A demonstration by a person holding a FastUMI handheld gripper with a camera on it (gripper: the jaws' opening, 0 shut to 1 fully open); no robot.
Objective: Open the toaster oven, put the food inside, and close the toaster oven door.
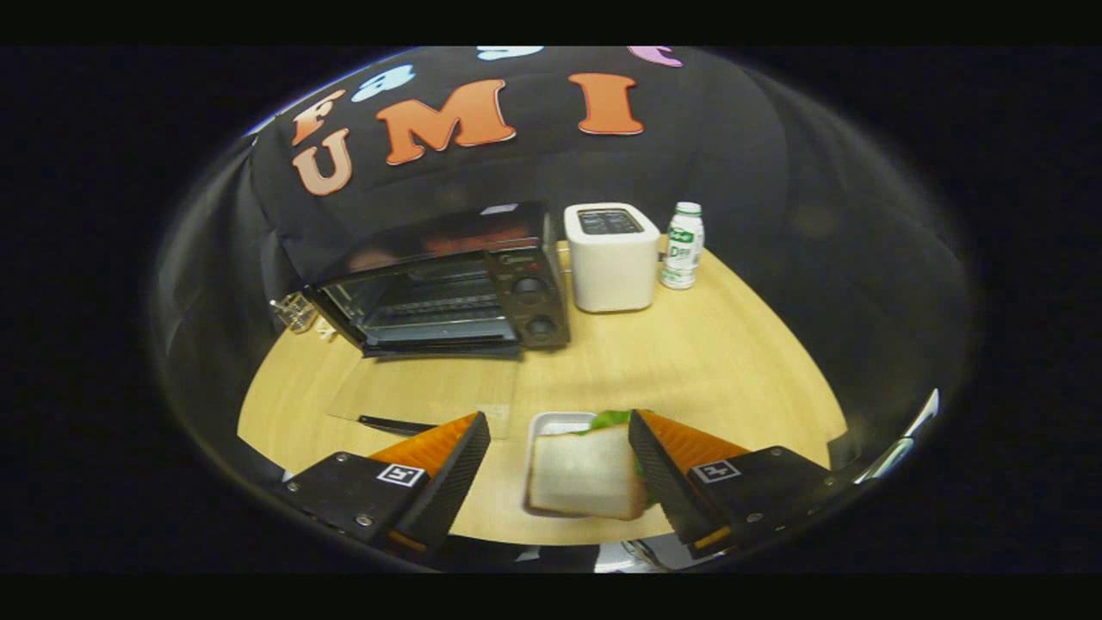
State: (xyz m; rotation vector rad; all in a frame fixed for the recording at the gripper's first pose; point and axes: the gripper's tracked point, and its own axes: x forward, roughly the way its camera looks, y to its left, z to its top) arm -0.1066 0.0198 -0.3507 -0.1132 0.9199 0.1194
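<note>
Sandwich (585, 472) between spread fingers (465, 465), nearer the right

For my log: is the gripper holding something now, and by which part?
Nothing is held: the gripper is open around the sandwich on its tray.

Toaster (612, 257) stands between toaster oven (448, 284) and bottle (683, 246) on table (706, 362).

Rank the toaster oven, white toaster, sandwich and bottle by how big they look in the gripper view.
1. Toaster oven, door open.
2. Sandwich and white toaster: alike; the sandwich sits between the open gripper's fingers, close to the camera, so unsure.
3. Bottle, smallest.
</note>
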